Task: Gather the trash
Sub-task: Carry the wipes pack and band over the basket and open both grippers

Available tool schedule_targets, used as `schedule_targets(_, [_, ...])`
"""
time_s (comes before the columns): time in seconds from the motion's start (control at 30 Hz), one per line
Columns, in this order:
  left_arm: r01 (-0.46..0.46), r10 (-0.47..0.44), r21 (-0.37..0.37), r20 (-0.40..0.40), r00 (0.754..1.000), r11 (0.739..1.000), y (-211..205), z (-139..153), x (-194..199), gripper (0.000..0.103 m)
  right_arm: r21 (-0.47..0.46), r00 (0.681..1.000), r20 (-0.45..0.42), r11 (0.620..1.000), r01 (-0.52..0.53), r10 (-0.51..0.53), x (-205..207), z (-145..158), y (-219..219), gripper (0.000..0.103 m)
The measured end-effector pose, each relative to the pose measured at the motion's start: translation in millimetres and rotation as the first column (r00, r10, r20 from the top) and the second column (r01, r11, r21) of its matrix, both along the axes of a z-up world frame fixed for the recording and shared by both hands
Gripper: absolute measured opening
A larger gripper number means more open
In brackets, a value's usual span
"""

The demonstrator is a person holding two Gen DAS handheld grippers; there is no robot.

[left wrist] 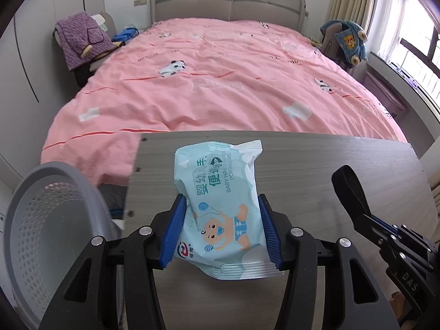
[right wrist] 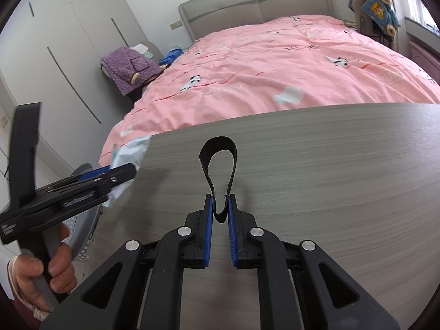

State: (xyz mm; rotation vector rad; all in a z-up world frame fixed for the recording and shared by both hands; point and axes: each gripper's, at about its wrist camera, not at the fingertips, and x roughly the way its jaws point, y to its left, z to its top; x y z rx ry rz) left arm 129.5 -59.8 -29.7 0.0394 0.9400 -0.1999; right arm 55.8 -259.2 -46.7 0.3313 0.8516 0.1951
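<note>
From your left wrist view, your left gripper [left wrist: 222, 225] pinches the pale blue wipes packet [left wrist: 220, 206] between its blue pads over the grey table [left wrist: 316, 170], with the grey perforated basket [left wrist: 46, 220] beside the table's left edge. From your right wrist view, your right gripper [right wrist: 220, 211] is clamped narrow on a black strap loop [right wrist: 218, 159] above the table.

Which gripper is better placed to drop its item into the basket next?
Left. The left gripper holds the baby wipes pack right beside the grey basket; the right gripper, pinching a black strap, is farther away.
</note>
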Motion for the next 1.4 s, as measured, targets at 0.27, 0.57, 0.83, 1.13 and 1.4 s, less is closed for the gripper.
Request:
schedule_targets(0.27, [-0.068, 0.07, -0.024, 0.096, 0.993, 0.997, 57, 28, -42, 0.051, -0.032, 0.996, 0.04, 0.996, -0.081, 0.082, -7, 21, 52, 0.011])
schedule_targets(0.57, [-0.212, 0.21, -0.001, 0.122, 0.97, 0.977, 146, 28, -78, 0.051, -0.048, 0.966, 0.082, 0.969, -0.241, 0.245, -5, 39, 141, 0.011])
schedule_targets(0.83, [-0.32, 0.315, 0.024, 0.108, 0.943, 0.947, 206, 17, -86, 0.051, -0.065, 0.914, 0.079, 0.917, -0.394, 0.398, 7, 38, 223, 0.011])
schedule_targets(1.13, [-0.386, 0.381, 0.03, 0.105, 0.918, 0.922, 236, 14, -87, 0.058, -0.074, 0.877, 0.075, 0.88, -0.469, 0.474, 20, 35, 268, 0.019])
schedule_targets(1.4, [-0.413, 0.408, 0.039, 0.095, 0.908, 0.91, 243, 10, -86, 0.064, -0.086, 0.881, 0.085, 0.884, -0.459, 0.466, 17, 34, 273, 0.041])
